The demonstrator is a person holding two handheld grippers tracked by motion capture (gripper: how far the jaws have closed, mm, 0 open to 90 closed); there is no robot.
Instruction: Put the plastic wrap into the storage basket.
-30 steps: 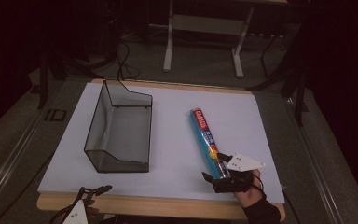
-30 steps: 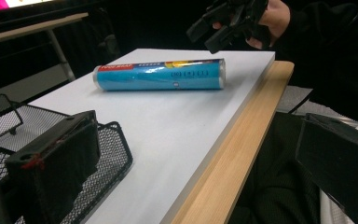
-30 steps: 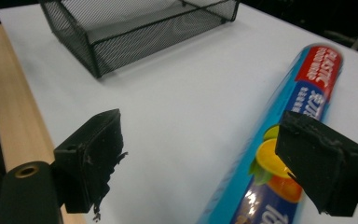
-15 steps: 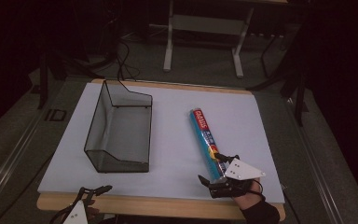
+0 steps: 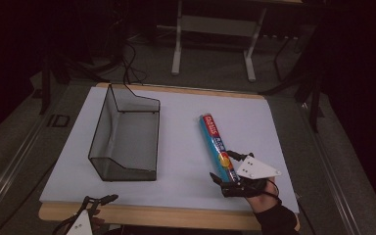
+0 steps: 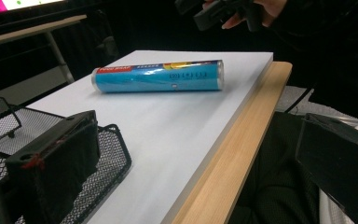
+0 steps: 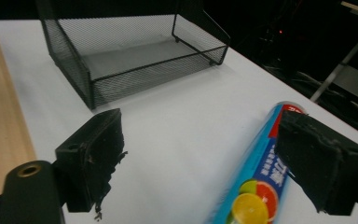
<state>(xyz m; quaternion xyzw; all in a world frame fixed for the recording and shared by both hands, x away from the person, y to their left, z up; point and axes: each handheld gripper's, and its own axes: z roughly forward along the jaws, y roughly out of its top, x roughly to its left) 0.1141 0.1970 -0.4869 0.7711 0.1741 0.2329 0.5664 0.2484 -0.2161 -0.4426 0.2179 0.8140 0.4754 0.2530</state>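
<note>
A blue roll [image 5: 216,144] with a red end and fruit print lies on the white tabletop, right of the middle. My right gripper [image 5: 223,185] hovers at its near end. In the right gripper view the roll [image 7: 256,186] lies beside and partly behind the right jaw, and the right gripper [image 7: 205,163] stands open. Its jaws have just been closing, with the roll's end between them, but the pads do not press on it. My left gripper [image 5: 98,200] waits open by the table's near left edge. Its jaws [image 6: 196,158] are wide apart with nothing held.
A black wire-mesh tray [image 5: 127,134] stands empty on the left half of the white tabletop [image 5: 186,107]. A wooden edge [image 5: 166,215] runs along the near side. Dark floor, cables and a metal table frame [image 5: 215,29] lie beyond.
My right gripper has shifted slightly and risen a little at the roll's near end. The roll, the mesh tray and the left gripper have stayed where they were.
</note>
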